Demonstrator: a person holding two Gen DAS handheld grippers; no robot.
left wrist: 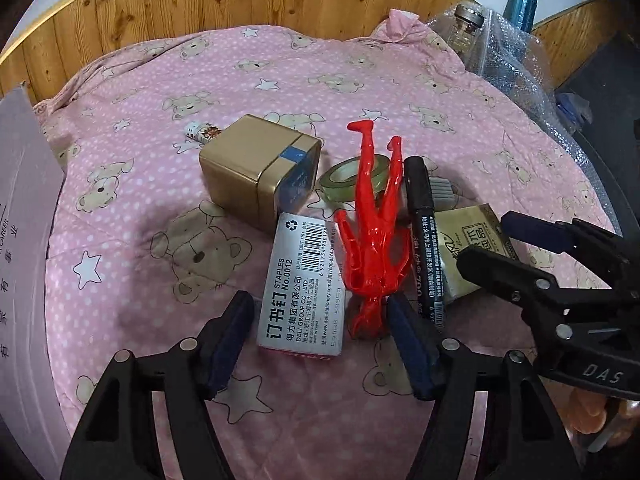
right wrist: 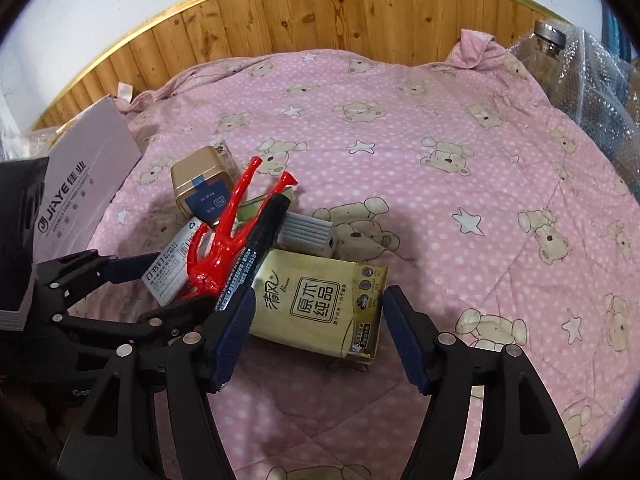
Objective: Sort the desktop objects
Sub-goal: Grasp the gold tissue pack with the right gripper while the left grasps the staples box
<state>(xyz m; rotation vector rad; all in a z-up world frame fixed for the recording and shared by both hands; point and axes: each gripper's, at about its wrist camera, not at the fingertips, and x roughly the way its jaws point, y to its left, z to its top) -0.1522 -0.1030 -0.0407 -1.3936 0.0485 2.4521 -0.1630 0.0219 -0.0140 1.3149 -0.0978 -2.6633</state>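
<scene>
A pile lies on a pink bear-print quilt [left wrist: 140,208]: a white staples box [left wrist: 304,280], a red plastic figure [left wrist: 376,236] lying across it, a black marker [left wrist: 426,236], a gold tissue pack [left wrist: 468,248], a gold tin [left wrist: 256,172] on its side and a green tape roll [left wrist: 352,174]. My left gripper [left wrist: 320,308] is open, its fingers on either side of the near ends of the staples box and figure. My right gripper [right wrist: 319,296] is open around the tissue pack [right wrist: 320,304], with the marker [right wrist: 260,236] against its left finger.
A grey ribbed item [right wrist: 306,234] sits behind the tissue pack. A small printed tube [left wrist: 202,133] lies behind the tin. A pale cardboard box [right wrist: 88,184] stands at the left. Bubble wrap and a glass jar [right wrist: 552,40] sit at the back right before a wooden wall.
</scene>
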